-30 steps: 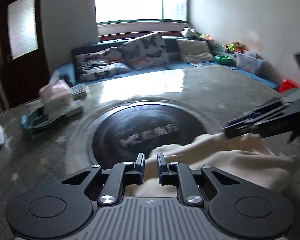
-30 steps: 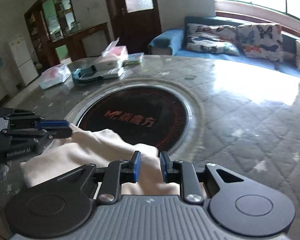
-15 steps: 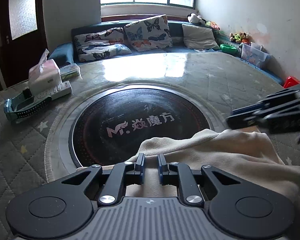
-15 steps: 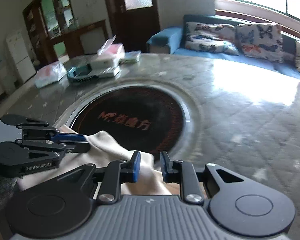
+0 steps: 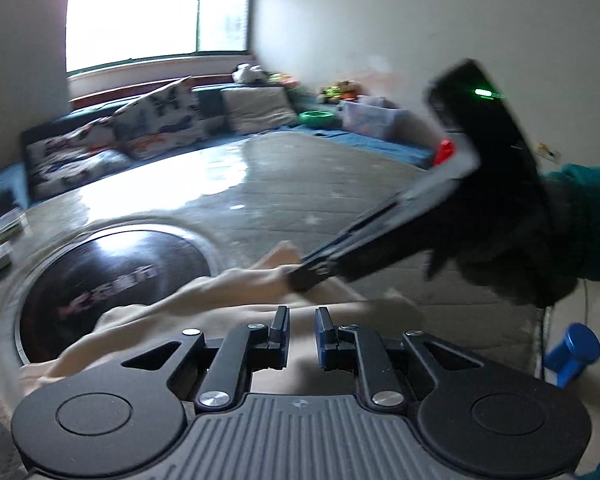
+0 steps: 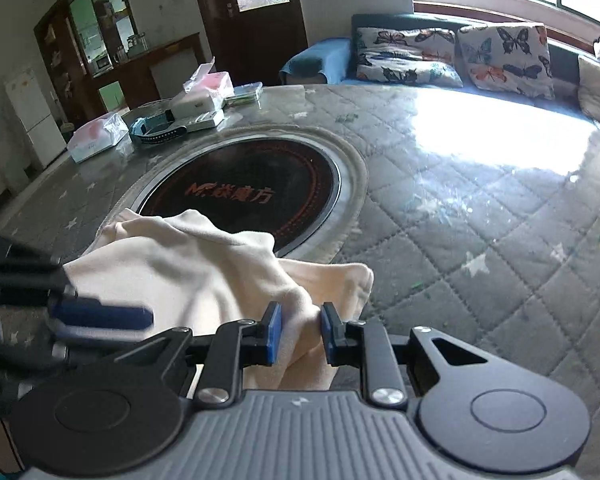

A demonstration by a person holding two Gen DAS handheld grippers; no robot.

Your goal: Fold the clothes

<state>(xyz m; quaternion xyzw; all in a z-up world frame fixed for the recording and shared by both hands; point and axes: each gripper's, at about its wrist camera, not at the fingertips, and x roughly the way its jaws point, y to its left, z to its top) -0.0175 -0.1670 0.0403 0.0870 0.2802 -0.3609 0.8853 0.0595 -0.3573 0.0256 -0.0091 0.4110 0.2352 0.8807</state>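
Note:
A cream garment (image 6: 188, 264) lies bunched on the quilted round table (image 6: 480, 240), at the near rim of the dark centre disc (image 6: 252, 188). My right gripper (image 6: 297, 334) is shut on a fold of the garment, cloth bulging between its blue pads. In the left wrist view the right gripper (image 5: 300, 276) comes in from the right, tips on the cloth (image 5: 228, 292). My left gripper (image 5: 301, 334) is over the garment, jaws slightly apart, nothing clearly held. In the right wrist view it (image 6: 100, 316) is blurred at the left.
Tissue packs, a white box and a teal item (image 6: 168, 120) stand at the table's far left. A sofa with butterfly cushions (image 6: 452, 56) runs behind the table. A blue clamp knob (image 5: 572, 356) shows at the right of the left wrist view.
My right gripper has swung in closer and lifted a fold of the garment. My left gripper has turned right, and the cloth is more bunched.

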